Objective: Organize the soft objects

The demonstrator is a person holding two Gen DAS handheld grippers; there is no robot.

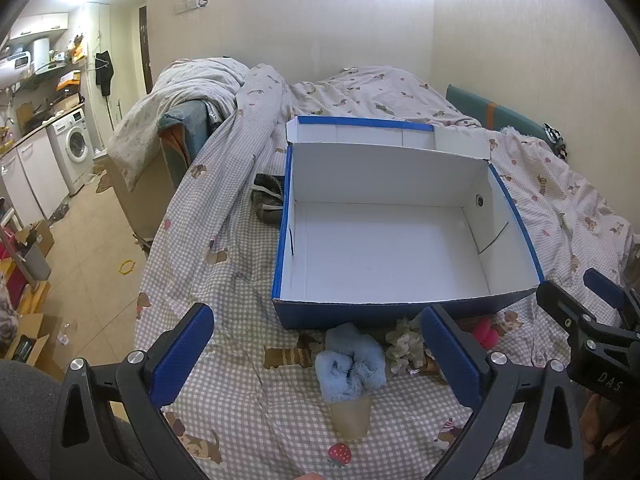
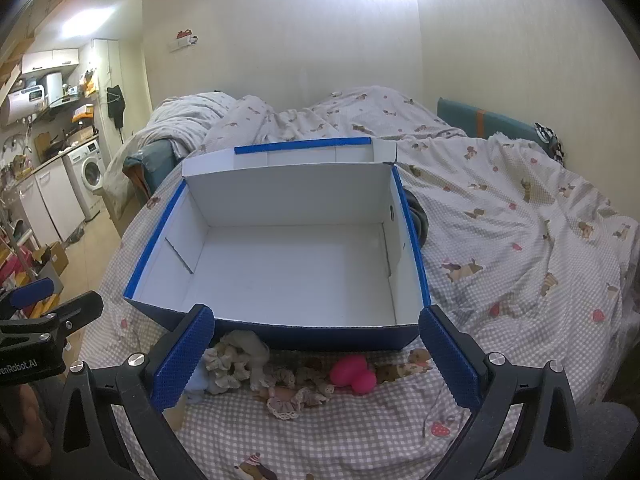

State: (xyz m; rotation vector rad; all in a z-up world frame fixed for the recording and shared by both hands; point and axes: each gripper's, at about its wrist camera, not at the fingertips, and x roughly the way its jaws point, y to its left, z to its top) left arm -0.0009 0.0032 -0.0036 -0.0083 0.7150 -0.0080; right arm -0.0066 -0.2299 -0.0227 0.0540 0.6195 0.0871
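Observation:
An open blue cardboard box (image 1: 400, 312) with a white empty inside sits on the bed; it also shows in the right wrist view (image 2: 320, 338). In front of it lie a fluffy light-blue plush (image 1: 350, 364), a cream frilly scrunchie (image 1: 404, 344) (image 2: 232, 360), a pink soft toy (image 1: 486, 332) (image 2: 354, 376) and a small lace-trimmed doll (image 2: 288, 398). My left gripper (image 1: 318, 360) is open, above the blue plush. My right gripper (image 2: 316, 364) is open, above the scrunchie, doll and pink toy.
A checked bedsheet (image 1: 248, 392) with dog print covers the bed. A dark sock or cloth (image 1: 268, 196) lies left of the box. A rumpled duvet (image 2: 360, 116) is piled behind. The bed's left edge drops to a tiled floor (image 1: 92, 248) with boxes.

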